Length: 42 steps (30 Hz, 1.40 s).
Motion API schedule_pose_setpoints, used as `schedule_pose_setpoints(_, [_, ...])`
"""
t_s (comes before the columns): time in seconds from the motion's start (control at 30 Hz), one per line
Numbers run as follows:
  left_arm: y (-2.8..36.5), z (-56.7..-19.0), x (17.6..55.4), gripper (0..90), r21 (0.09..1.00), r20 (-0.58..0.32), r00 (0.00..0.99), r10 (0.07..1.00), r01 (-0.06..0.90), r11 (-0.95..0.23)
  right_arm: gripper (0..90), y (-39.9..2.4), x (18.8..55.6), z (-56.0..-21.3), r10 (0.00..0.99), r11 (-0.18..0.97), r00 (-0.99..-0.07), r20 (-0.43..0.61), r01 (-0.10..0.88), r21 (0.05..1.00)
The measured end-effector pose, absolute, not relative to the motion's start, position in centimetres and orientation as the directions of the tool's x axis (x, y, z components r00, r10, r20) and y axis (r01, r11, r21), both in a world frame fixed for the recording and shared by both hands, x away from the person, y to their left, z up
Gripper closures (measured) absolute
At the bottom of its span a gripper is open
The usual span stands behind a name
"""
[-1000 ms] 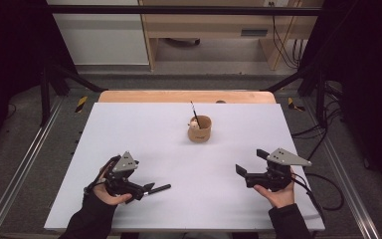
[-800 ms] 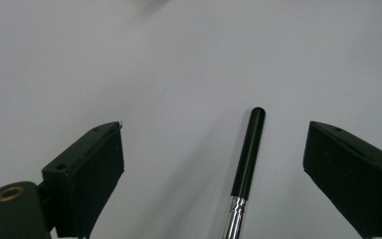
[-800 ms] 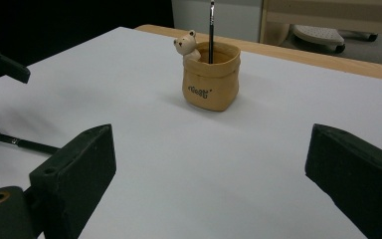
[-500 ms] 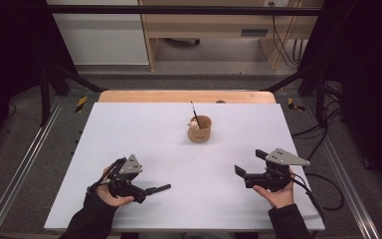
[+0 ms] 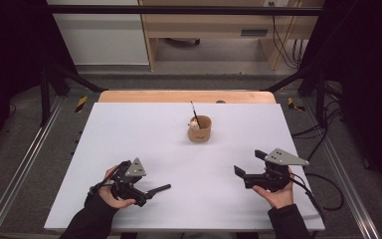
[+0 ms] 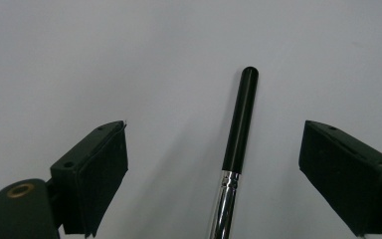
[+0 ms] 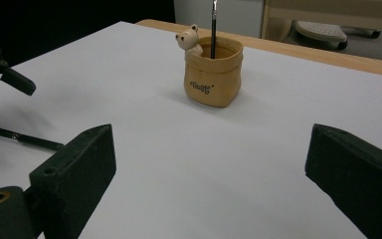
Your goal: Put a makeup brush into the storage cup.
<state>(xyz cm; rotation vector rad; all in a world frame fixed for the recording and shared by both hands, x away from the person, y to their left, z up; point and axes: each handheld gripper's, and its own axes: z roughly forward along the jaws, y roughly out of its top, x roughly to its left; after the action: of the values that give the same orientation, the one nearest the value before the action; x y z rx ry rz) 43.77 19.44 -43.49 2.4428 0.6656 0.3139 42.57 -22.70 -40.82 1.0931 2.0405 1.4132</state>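
The brush [image 6: 238, 149] was cut off by the bottom edge of the left gripper view, so its bristle end could not be seen. The lettering on the pouch-shaped holder [image 7: 213, 74] was too small to be read, and the top of the upright brush [image 7: 213, 20] inside it was cropped.

Black grippers [image 5: 154, 191] — grey three-cornered plates (cables trailing) — dark sleeves [image 5: 92, 221]

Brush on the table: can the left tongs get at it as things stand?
Probably yes. In the left gripper view the brush lies flat on the white table between the open jaws of the left tongs, untouched, with nothing across it.
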Motion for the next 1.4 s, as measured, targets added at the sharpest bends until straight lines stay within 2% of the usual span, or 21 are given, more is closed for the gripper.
schedule_pose_setpoints(0.63, [18.7, -44.2, 43.9, 20.5, 0.525, 0.081, 0.873, 0.481, 0.373, -0.765, 6.3, -22.5, 42.6, -40.9, 0.794, 0.171, -0.601, 0.088, 0.361, 0.917])
schedule_pose_setpoints(1.4, [18.0, -45.1, 44.0, 46.7, 0.463, 0.06, 0.886, 0.46, 0.384, -0.799, 6.3, -22.4, 42.6, -41.1, 0.795, 0.179, -0.6, 0.085, 0.366, 0.913])
